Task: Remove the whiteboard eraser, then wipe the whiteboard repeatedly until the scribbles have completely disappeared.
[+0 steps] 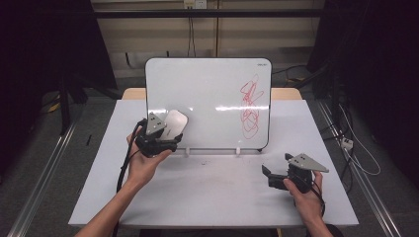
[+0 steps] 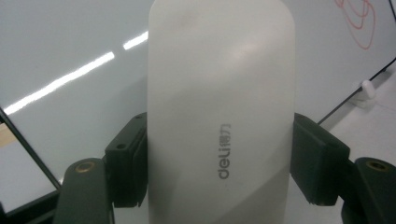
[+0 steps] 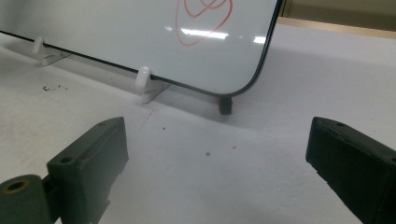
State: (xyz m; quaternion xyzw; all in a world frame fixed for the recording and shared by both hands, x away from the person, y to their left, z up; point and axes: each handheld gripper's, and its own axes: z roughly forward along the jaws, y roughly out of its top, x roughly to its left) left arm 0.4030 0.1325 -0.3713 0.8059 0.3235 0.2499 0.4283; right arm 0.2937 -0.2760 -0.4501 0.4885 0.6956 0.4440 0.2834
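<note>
A whiteboard [image 1: 207, 98] stands upright on the table, with a red scribble [image 1: 250, 106] on its right part. My left gripper [image 1: 170, 138] is shut on a white eraser [image 1: 174, 123] and holds it against the board's lower left area. In the left gripper view the eraser [image 2: 219, 107], marked "deli", is clamped between both jaws, and the red scribble [image 2: 359, 18] shows at the top right. My right gripper [image 1: 269, 175] rests low over the table at the front right, open, with nothing between its jaws. It faces the board's lower right corner [image 3: 243, 88].
The board leans on white clips [image 3: 144, 77] and a small dark foot [image 3: 225, 105]. The table [image 1: 217, 192] is white with faint smudges. Cables [image 1: 353, 148] lie on the floor at the right. A black frame surrounds the work area.
</note>
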